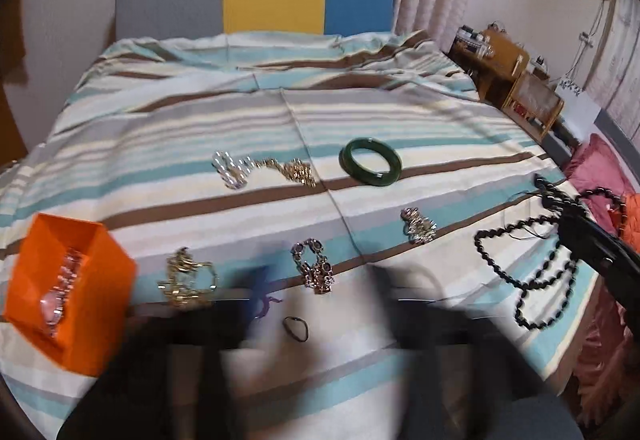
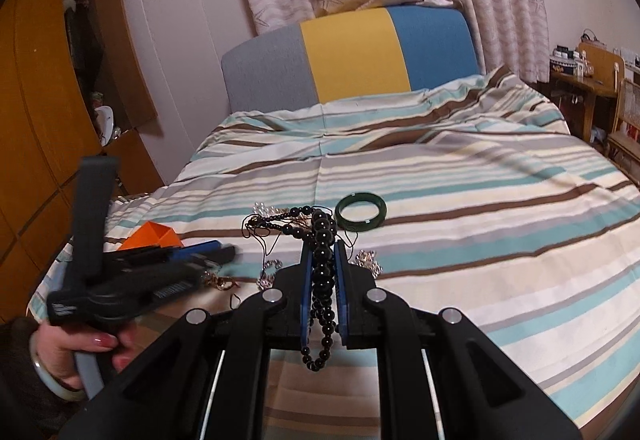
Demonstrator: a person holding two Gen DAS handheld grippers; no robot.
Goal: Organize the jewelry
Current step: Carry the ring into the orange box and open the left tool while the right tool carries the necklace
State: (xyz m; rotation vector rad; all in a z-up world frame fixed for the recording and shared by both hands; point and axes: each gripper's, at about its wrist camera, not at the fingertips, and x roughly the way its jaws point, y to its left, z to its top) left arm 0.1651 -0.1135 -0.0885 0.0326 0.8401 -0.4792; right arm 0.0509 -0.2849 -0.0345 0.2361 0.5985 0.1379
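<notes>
Right tool [image 2: 323,260]: black linkage arms, silver pivot pins, blue pads. Person's hand [image 2: 76,354]: pink nails, pale bangle.

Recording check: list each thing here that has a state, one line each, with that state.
Black round-bead necklace: clamped in the right gripper, loops dangling.
Right gripper: shut on the beads.
Left gripper: open, blurred, nothing between its fingers.
Orange open-top box: open, pink-faced wristwatch lying inside.
Dark green stone bangle: lying flat on the striped bedspread.
Gold chain: heaped loose beside the box.
</notes>
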